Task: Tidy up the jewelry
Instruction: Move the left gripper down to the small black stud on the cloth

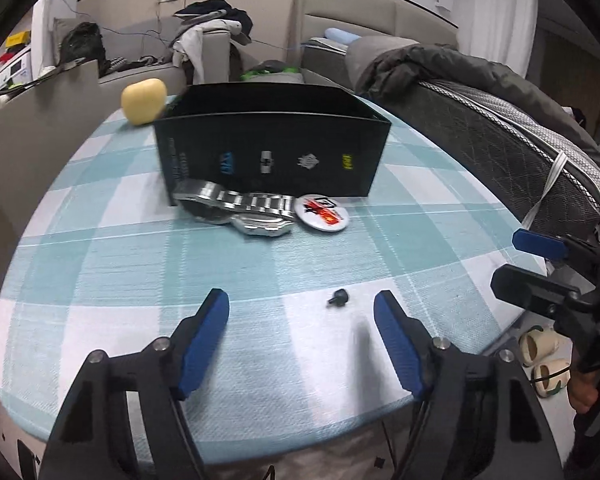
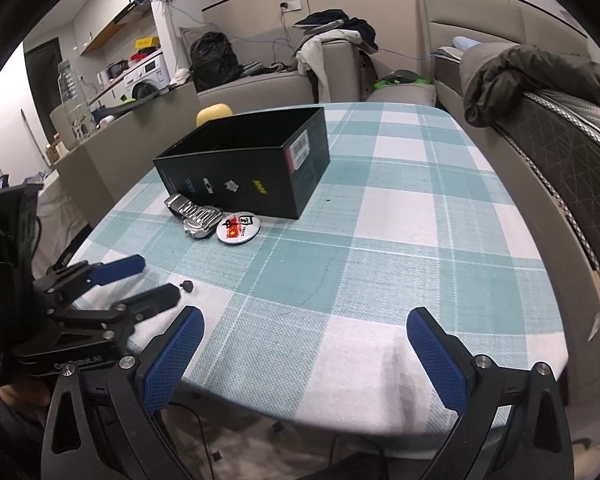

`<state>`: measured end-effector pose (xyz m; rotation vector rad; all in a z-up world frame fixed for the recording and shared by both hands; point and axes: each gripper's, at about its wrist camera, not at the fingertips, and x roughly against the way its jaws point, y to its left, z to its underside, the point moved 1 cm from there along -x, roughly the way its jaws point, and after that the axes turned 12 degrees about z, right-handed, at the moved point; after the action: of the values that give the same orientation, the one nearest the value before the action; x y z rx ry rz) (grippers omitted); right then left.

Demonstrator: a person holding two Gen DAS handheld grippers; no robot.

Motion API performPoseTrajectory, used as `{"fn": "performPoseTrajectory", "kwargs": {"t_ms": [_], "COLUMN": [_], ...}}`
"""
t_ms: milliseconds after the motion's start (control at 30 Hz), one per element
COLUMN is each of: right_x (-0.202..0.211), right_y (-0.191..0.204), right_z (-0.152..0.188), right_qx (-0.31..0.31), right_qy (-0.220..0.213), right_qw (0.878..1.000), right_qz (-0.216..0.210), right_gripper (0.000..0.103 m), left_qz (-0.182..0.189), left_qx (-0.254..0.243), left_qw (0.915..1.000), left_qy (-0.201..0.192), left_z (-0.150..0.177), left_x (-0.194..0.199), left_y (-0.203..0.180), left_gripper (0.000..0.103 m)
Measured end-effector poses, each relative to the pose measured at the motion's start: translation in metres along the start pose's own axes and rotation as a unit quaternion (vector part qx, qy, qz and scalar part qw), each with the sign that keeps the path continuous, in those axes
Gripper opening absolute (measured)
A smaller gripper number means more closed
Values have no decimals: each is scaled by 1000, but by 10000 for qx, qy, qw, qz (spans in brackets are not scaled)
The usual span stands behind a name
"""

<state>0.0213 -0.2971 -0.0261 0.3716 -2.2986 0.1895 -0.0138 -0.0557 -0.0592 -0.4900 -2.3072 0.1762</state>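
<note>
An open black box (image 1: 272,148) (image 2: 248,164) stands on the checked tablecloth. A silver metal watch (image 1: 240,210) (image 2: 196,216) and a round white badge (image 1: 321,213) (image 2: 237,227) lie against the box's near side. A small black stud (image 1: 339,297) (image 2: 187,286) lies nearer, just ahead of my left gripper (image 1: 302,312), which is open and empty. It shows in the right wrist view (image 2: 148,280) at the left. My right gripper (image 2: 306,330) is open and empty above the table's near edge, and shows at the right of the left wrist view (image 1: 520,258).
A yellow rounded object (image 1: 144,100) (image 2: 214,114) sits behind the box. A chair back with a dark jacket (image 1: 500,120) (image 2: 560,120) borders the table on the right. A grey sofa with clothes (image 2: 300,68) stands behind. The table edge (image 1: 260,436) lies near my grippers.
</note>
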Motion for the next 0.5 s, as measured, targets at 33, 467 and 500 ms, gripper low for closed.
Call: {"fn": "performPoseTrajectory", "kwargs": {"t_ms": [33, 467, 500], "right_x": [0, 1, 1], "right_y": [-1, -6, -7], "right_z": [0, 2, 2], "right_qx": [-12, -122, -128], "right_qy": [-14, -31, -33], "right_qw": [10000, 9999, 9999], "right_qz": [1, -31, -24], "right_gripper": [102, 102, 102], "left_qz": [26, -108, -94], "left_qx": [-25, -526, -530], "left_qw": [10000, 9985, 9985], "left_qy": [9, 139, 133], "left_z": [0, -2, -1], "left_x": [-1, -12, -12], "left_y": [-1, -17, -17], "left_gripper": [70, 19, 14]}}
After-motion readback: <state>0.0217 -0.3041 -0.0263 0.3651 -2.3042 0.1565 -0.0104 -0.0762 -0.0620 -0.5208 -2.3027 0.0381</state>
